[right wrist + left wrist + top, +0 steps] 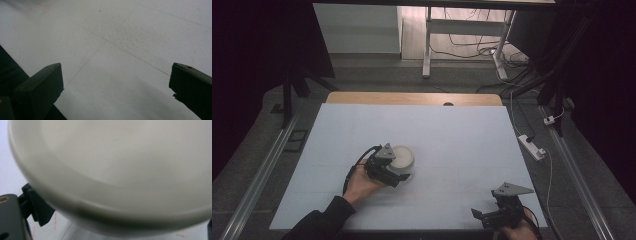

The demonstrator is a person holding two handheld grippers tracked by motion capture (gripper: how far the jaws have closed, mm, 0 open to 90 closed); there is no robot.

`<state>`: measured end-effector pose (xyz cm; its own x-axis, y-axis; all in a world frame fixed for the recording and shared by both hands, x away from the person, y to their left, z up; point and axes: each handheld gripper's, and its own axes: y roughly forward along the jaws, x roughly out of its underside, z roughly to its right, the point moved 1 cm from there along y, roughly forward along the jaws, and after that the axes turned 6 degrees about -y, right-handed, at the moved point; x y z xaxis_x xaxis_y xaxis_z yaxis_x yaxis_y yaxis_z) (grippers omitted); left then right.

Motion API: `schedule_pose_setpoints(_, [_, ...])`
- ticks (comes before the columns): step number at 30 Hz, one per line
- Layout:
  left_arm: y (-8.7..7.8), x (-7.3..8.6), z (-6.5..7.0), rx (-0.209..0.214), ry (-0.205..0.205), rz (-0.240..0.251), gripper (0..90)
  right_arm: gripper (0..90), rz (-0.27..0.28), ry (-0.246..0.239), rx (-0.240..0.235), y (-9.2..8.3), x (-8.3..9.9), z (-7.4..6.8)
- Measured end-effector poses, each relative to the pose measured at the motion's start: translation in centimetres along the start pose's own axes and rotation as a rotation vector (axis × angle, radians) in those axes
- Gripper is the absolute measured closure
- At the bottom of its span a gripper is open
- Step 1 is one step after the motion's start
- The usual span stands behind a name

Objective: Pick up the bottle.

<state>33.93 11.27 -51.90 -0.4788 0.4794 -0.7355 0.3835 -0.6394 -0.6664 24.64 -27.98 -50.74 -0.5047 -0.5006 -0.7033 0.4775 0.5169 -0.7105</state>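
Item: one round, off-white ceramic-looking bowl [402,158] with a thick rolled rim, standing upright on the pale blue-white table sheet [452,130], left of centre and toward the near edge. In the left gripper view the bowl [120,170] sits very close, one black jaw visible beneath its rim at lower left and the edge of the other at far right. Left gripper [393,174]: set against the bowl's near side, jaws standing either side of it; whether they press on it or merely bracket it cannot be told. Right gripper [492,215]: at the near right corner of the sheet, well apart from the bowl, jaws wide apart over bare sheet [120,45], holding nothing. Step in hand, by judgement: taking hold of the bowl with the left gripper. Next move calls for a firm, level grip on the rim or wall before any lift, since a smooth curved wall could slip.
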Motion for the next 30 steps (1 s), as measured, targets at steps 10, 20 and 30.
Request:
schedule_pose_setpoints(10, [-0.9, -0.8, 0.2, -0.002, -0.018, 0.014, 7.5, 0.0, -0.004, -0.012, 0.0, 0.1, 0.0, -0.1])
schedule_pose_setpoints(20, [-2.3, -2.7, 0.4, -0.015, 0.001, 0.044, 7.5, 0.0, -0.002, -0.012, -0.003, 0.0, 0.0, -0.1])
schedule_pose_setpoints(30, [-2.6, -3.4, 1.7, 0.0, 0.024, 0.049, 7.5, 0.0, 0.002, -0.013, -0.008, 0.0, 0.0, -0.1])
